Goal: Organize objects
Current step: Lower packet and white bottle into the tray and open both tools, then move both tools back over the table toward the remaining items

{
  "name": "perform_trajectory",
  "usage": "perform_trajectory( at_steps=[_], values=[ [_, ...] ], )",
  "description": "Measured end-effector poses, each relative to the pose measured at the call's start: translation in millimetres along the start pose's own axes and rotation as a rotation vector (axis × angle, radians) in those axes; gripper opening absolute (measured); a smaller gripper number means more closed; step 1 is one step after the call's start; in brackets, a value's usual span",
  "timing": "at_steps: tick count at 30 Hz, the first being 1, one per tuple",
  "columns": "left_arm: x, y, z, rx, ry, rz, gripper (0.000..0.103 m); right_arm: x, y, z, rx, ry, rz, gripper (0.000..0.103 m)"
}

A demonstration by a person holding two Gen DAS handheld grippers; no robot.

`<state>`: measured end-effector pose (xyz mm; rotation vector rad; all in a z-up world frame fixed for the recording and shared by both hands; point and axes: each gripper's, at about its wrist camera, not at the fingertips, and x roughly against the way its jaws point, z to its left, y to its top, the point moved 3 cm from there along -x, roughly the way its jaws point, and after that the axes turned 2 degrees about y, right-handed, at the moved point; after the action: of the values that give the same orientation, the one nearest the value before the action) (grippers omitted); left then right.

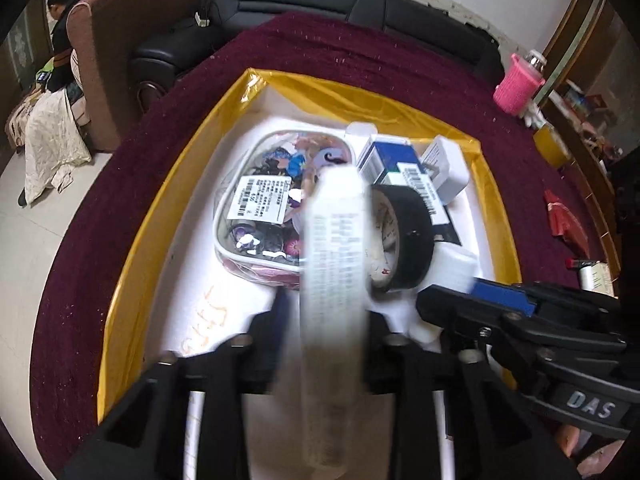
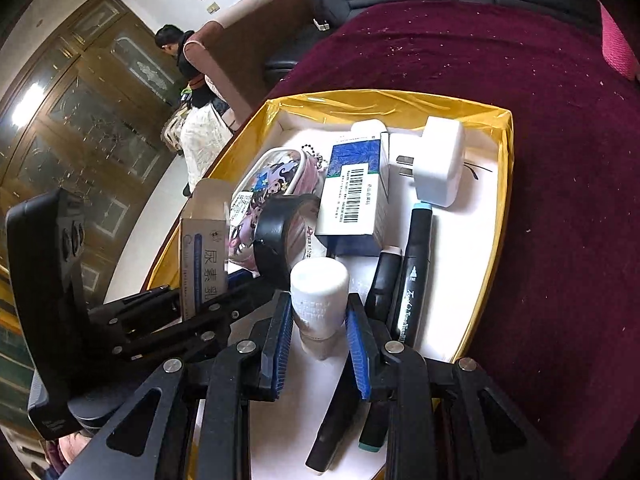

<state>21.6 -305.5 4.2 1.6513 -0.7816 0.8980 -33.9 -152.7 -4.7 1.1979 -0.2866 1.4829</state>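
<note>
Left gripper [image 1: 324, 344], jaws parted, has a blurred white printed box [image 1: 334, 280] standing between them over the yellow-rimmed tray [image 1: 132, 240], with a clear pouch [image 1: 264, 208] far left, black tape roll [image 1: 404, 236] right, and the right gripper [image 1: 480, 304] near right.

Black leather sofa [image 1: 360, 4] beside brown armchair [image 1: 120, 40]; pale tiled floor [image 1: 36, 216]; dark glazed wooden cabinet [image 2: 80, 120].
</note>
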Motion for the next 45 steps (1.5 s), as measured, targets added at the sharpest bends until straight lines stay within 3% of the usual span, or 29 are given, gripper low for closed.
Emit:
perform_trajectory(
  at_steps=[4,6,8,10,16,20,23,26,27,29,33,39,45],
  values=[
    [21.8,-3.1,8.3,0.031,0.011,-0.056,0.056,0.5,-1.3,1.9,0.015,-0.008,0.006,0.032],
    [33.3,-5.5,13.8,0.054,0.006,-0.081,0.076,2.9,-1.6,2.2,0.007,0.001,0.002,0.035],
    [47.9,-9.6,17.9,0.074,0.001,-0.117,0.080,8.7,-2.6,1.9,0.004,0.001,-0.010,0.054],
    [57.8,-12.7,19.3,0.081,0.015,-0.137,0.082,16.8,-2.9,4.1,0.009,0.010,-0.035,0.065],
    [81.2,-25.5,16.9,0.088,0.020,-0.185,0.086,61.4,-7.7,8.9,0.051,-0.029,-0.147,0.083],
    [85.2,-32.0,11.5,0.087,0.008,-0.189,0.087,106.6,-16.3,8.7,0.096,-0.103,-0.273,0.092],
    [84.5,-36.5,4.7,0.080,-0.005,-0.182,0.087,148.5,-29.5,10.4,0.165,-0.231,-0.425,0.103],
    [81.9,-40.0,-4.4,0.066,-0.011,-0.168,0.087,187.4,-48.2,7.3,0.216,-0.364,-0.605,0.103],
    [80.8,-41.4,-8.2,0.062,-0.015,-0.162,0.087,197.9,-54.6,0.2,0.214,-0.401,-0.649,0.103],
    [78.7,-43.6,-17.1,0.047,-0.024,-0.147,0.087,206.2,-56.6,-17.7,0.163,-0.448,-0.651,0.103],
    [79.5,-48.8,-36.6,0.001,-0.053,-0.129,0.087,225.0,-63.2,-80.3,-0.035,-0.415,-0.600,0.103],
    [86.3,-53.5,-85.0,-0.105,-0.150,-0.122,0.091,272.5,-90.7,-161.6,-0.207,-0.508,-0.613,0.103],
    [74.7,-58.5,-145.9,-0.202,-0.202,-0.088,0.091,310.9,-113.6,-222.4,-0.344,-0.537,-0.624,0.103]
  ],
)
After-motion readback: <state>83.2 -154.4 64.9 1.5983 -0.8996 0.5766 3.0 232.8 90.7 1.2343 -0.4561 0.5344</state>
